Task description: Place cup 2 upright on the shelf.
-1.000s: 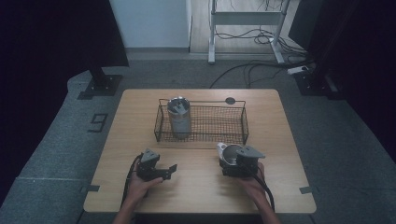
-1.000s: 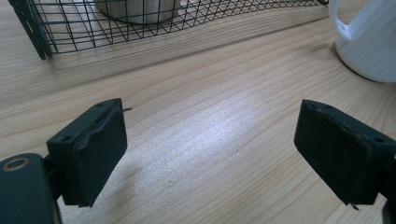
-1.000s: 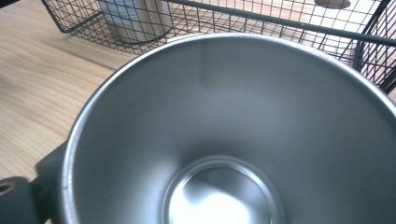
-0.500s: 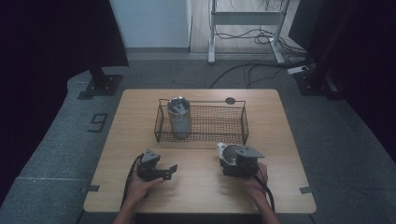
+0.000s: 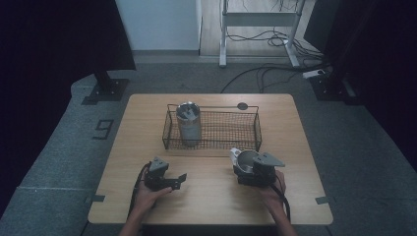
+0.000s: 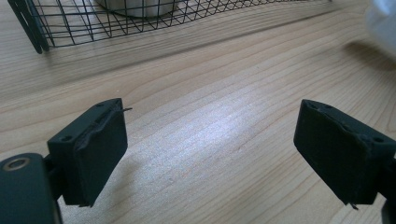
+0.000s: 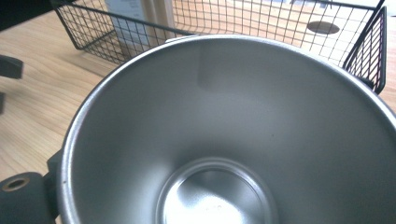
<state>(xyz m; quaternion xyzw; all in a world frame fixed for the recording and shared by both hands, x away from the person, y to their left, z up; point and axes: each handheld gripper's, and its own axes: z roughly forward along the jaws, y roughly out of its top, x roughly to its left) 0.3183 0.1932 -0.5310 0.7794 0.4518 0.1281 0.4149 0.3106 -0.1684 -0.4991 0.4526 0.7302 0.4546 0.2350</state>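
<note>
Right gripper [image 5: 250, 166] sits on the light wooden table [image 5: 295, 142], just in front of the black wire basket [image 5: 255, 129], with a shiny steel cup [image 5: 244, 160] at its tip. In the right gripper view the cup [image 7: 233, 140] faces mouth-on: inner wall and round bottom visible, outer wall and lower rim cut off by the frame edges. Both jaws are hidden behind the cup, so pad contact is unreadable; cup looks carried between them, but grip can't be confirmed.

Left gripper [image 5: 179, 178] rests low on the table near the person's left hand [image 5: 147, 194], well apart from the cup. Left gripper view: its jaws stand apart, nothing between them but bare wood.

A second tall steel cylinder cup [image 5: 188, 122] stands upright in the basket's left end; its contents are too small to make out. In the left gripper view it is cropped to its base [image 6: 140, 7]. A white blur at that view's top right corner is unidentifiable. A small dark round disc [image 5: 242, 105] lies behind the basket.
</note>
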